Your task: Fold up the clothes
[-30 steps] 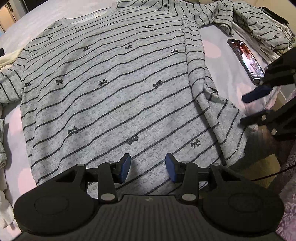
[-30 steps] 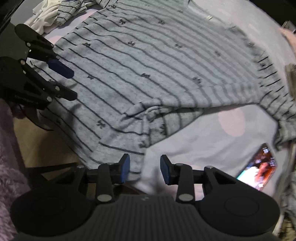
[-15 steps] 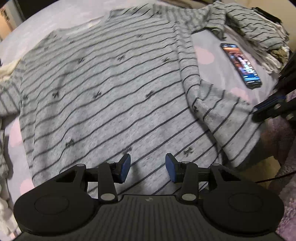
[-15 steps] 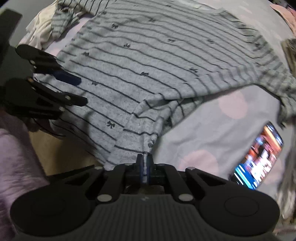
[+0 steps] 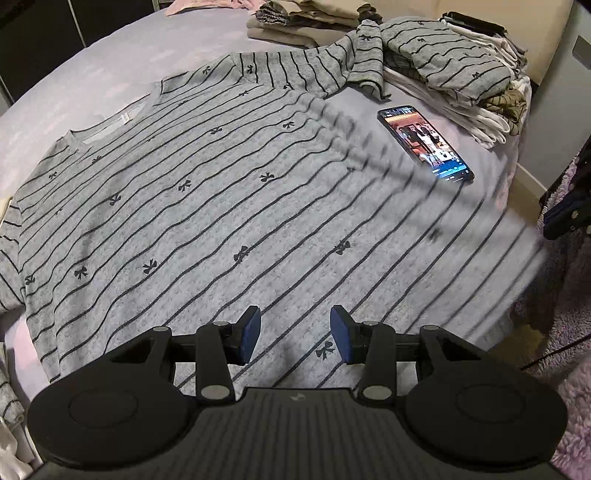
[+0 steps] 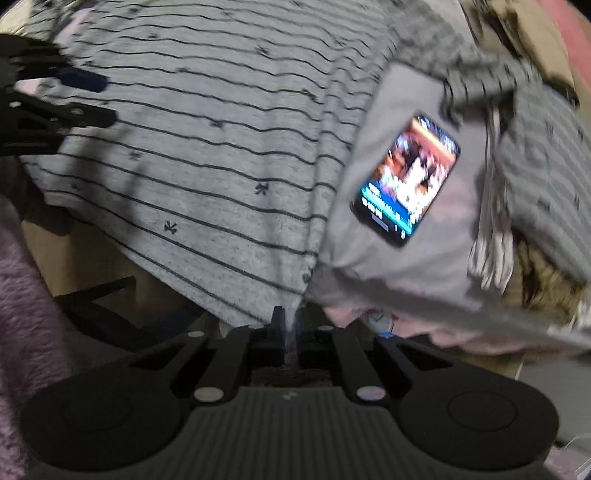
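Note:
A grey long-sleeved top (image 5: 229,206) with dark stripes and small bows lies spread front-up on the bed. Its right bottom corner looks blurred and stretched toward the bed's edge. My left gripper (image 5: 294,334) hangs open just above the top's hem, with nothing between its blue pads. In the right wrist view, the right gripper (image 6: 290,325) is shut on the top's (image 6: 207,147) bottom corner at the hem, pulling it taut. From the left wrist view only a dark part of the right gripper (image 5: 569,210) shows at the right edge.
A lit phone (image 5: 424,144) lies on the lilac sheet (image 5: 129,62) right of the top, also blurred in the right wrist view as the phone (image 6: 406,181). Folded clothes stack (image 5: 454,70) stands at the far right, another pile (image 5: 306,18) behind. A fuzzy purple rug (image 5: 569,325) lies beside the bed.
The right gripper shut on the folded-over bottom corner and pulled it outward, so the fold has opened flat. My left gripper stayed open and lifted back a little.

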The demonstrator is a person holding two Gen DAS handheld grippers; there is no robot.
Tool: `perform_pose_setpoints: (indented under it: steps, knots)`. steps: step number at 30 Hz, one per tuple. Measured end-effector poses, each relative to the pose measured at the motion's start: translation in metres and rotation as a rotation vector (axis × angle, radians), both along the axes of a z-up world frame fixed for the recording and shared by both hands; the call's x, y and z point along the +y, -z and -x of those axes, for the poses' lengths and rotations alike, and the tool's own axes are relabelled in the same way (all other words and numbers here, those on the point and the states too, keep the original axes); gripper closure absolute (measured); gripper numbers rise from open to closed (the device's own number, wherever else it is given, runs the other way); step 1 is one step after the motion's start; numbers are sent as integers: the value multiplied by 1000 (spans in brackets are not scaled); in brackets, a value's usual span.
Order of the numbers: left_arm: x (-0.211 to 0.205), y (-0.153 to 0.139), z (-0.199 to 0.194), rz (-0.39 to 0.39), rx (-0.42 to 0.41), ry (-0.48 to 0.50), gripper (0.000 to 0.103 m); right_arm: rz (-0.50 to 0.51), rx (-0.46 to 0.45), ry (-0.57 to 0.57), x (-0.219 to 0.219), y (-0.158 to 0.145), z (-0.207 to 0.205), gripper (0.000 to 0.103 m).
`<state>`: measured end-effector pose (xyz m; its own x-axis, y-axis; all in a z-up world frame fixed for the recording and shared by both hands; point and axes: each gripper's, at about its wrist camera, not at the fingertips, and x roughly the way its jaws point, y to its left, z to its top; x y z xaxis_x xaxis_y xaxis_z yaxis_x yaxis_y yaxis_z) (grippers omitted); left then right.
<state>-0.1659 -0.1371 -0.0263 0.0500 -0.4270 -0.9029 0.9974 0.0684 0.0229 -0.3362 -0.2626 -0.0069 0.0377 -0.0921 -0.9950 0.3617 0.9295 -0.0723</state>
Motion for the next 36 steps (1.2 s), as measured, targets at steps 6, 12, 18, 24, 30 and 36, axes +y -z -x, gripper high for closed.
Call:
perform_pose_setpoints:
  steps: [6,12,18,24,30,36]
  knots:
    - [-1,-8,-20,-17,-1,-68,63,44,-62,37,-32,-13,-7,82]
    - [-2,-20,-54,-10,-15,-162,63,135,-191,171,-113,-35,-31,76]
    - [-17,-25,-81,-22,-44,-197,63,126,-325,421,-201,-36,-55,70]
    - [-34,-24,-113,29,-29,-281,63,130,-417,564,-250,-26,-83,57]
    - [-43,-8,-146,59,5,-384,63,136,-397,636,-283,0,-99,59]
    - [-51,6,-175,76,35,-483,63,192,-396,633,-291,7,-108,80]
